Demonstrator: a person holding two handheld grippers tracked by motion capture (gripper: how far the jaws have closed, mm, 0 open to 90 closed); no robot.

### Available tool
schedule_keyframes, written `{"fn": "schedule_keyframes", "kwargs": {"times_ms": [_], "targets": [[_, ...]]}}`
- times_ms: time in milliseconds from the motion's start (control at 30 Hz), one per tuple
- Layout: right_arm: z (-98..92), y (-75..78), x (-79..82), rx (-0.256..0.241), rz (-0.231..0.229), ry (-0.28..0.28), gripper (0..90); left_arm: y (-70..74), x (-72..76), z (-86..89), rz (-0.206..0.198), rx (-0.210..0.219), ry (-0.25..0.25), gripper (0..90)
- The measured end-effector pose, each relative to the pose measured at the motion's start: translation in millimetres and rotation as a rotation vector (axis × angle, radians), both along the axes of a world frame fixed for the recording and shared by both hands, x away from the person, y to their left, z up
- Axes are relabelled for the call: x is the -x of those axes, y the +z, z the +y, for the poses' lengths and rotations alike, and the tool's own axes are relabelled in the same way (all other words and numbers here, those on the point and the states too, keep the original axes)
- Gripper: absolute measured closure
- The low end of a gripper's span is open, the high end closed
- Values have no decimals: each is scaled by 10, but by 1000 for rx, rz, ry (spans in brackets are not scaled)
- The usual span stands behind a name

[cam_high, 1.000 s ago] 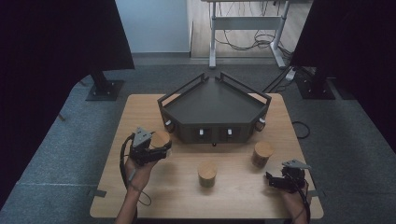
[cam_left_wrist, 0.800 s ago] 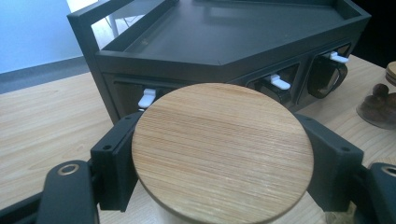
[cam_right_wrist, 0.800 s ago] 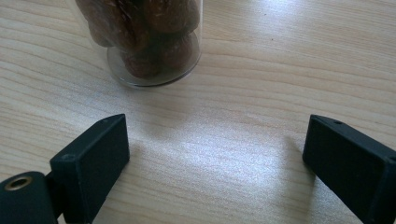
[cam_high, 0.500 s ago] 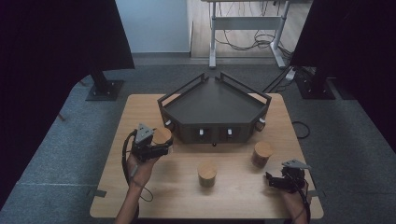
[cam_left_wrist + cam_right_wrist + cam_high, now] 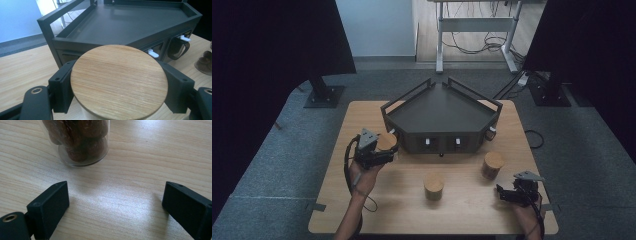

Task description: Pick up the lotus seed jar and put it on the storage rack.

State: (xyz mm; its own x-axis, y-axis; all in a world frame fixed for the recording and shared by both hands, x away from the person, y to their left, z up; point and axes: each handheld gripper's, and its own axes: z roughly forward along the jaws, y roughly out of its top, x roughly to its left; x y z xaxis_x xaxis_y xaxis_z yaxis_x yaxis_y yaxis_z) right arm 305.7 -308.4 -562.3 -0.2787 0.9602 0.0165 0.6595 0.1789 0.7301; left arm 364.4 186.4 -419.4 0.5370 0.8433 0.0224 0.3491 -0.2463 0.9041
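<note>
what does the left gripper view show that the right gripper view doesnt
Left gripper view: a wooden lid clamped between its black jaws, with the dark tray and its white drawer handles behind.

Right gripper view: jaws spread wide over bare tabletop, and the base of a glass jar holding brown pieces, standing ahead of the jaws and untouched.

Both: the light wooden table and a pair of black jaws.

My table is pale wood with a visible grain. A dark, angular tray stand sits on it at the far middle, small drawers facing me. Two jars with wooden lids stand on the bare wood in front of it: one in the middle, one further right. The right one is clear glass holding brown pieces.
</note>
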Motion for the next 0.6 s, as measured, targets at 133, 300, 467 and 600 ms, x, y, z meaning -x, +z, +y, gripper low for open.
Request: {"fn": "schedule_keyframes", "kwargs": {"times_ms": [133, 300, 467, 600], "targets": [[0, 0, 0, 0, 0, 0, 66, 30, -23, -16, -4, 2, -3, 238], [0, 0, 0, 0, 0, 1, 66, 71, -53, -32, -10, 5, -3, 238], [1, 0, 0, -1, 0, 0, 66, 95, -77, -49, -12, 6, -7, 238], [1, 0, 0, -1, 0, 0, 66, 107, -99, -59, -12, 7, -8, 238]]}}
